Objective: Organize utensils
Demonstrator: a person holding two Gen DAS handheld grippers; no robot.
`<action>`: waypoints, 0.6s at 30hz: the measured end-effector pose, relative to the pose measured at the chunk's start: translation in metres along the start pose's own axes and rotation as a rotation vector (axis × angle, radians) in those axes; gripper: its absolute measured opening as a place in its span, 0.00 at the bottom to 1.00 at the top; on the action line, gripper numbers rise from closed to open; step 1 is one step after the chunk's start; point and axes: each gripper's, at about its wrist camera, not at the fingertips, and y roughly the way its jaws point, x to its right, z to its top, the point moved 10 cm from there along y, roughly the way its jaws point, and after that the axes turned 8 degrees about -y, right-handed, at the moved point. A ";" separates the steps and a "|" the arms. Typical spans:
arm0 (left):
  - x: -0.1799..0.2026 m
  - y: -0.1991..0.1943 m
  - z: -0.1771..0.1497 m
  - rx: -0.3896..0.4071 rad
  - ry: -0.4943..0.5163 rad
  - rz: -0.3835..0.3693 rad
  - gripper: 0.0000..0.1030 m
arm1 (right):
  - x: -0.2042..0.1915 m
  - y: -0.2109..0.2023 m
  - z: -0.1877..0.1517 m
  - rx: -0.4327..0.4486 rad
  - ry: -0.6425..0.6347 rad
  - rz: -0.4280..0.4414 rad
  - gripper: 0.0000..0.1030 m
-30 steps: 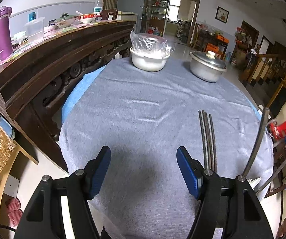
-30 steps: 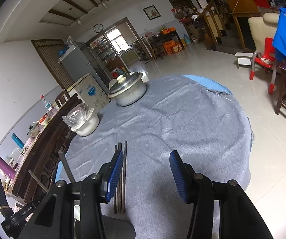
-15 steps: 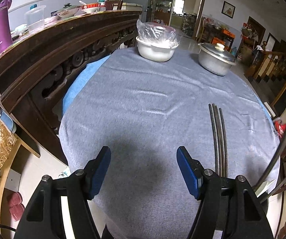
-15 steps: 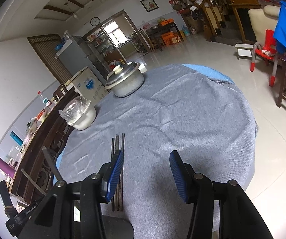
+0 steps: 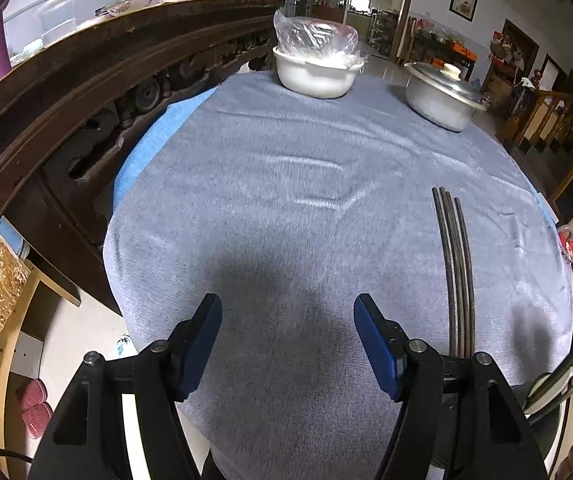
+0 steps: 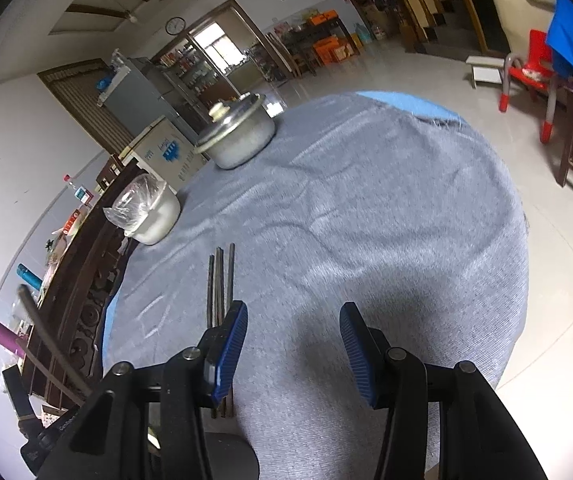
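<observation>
Three dark chopsticks [image 5: 456, 264] lie side by side on the grey tablecloth [image 5: 286, 208], right of my left gripper [image 5: 288, 328], which is open and empty above the cloth. In the right wrist view the same chopsticks [image 6: 219, 284] lie just left of my right gripper [image 6: 292, 332], open and empty; its left finger [image 6: 230, 344] hides their near ends. A holder with more chopsticks sticking up [image 5: 558, 376] sits at the near right edge of the left wrist view; it shows at the lower left of the right wrist view [image 6: 50, 348].
A white bowl covered with plastic [image 5: 316, 68] and a lidded metal pot [image 5: 444, 96] stand at the table's far side. A dark carved wooden counter [image 5: 86, 92] runs along the left. Chairs [image 6: 526, 68] stand on the tiled floor to the right.
Both grippers have tilted down and moved forward over the table, so the chopsticks and pots appear closer. Both stay open and empty.
</observation>
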 end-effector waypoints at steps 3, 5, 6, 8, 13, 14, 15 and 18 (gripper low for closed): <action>0.001 0.007 -0.001 -0.013 0.003 0.005 0.67 | 0.004 0.008 -0.002 -0.019 0.012 0.003 0.50; 0.002 0.010 -0.002 -0.021 0.005 0.009 0.67 | 0.005 0.012 -0.003 -0.029 0.016 0.003 0.50; 0.002 0.013 -0.002 -0.026 0.005 0.010 0.67 | 0.005 0.015 -0.004 -0.037 0.018 0.004 0.50; 0.003 0.017 -0.001 -0.034 0.008 0.013 0.67 | 0.006 0.020 -0.004 -0.050 0.018 0.009 0.50; 0.008 0.025 0.006 -0.035 0.026 0.020 0.67 | -0.001 0.046 -0.001 -0.116 0.000 0.045 0.50; 0.008 0.027 0.008 -0.033 0.032 0.022 0.67 | -0.004 0.054 0.000 -0.137 -0.010 0.054 0.50; 0.009 0.028 0.010 -0.033 0.040 0.025 0.67 | -0.006 0.060 0.001 -0.152 -0.021 0.060 0.50; 0.012 0.035 0.016 -0.030 0.065 0.033 0.67 | -0.016 0.083 0.006 -0.193 -0.061 0.070 0.49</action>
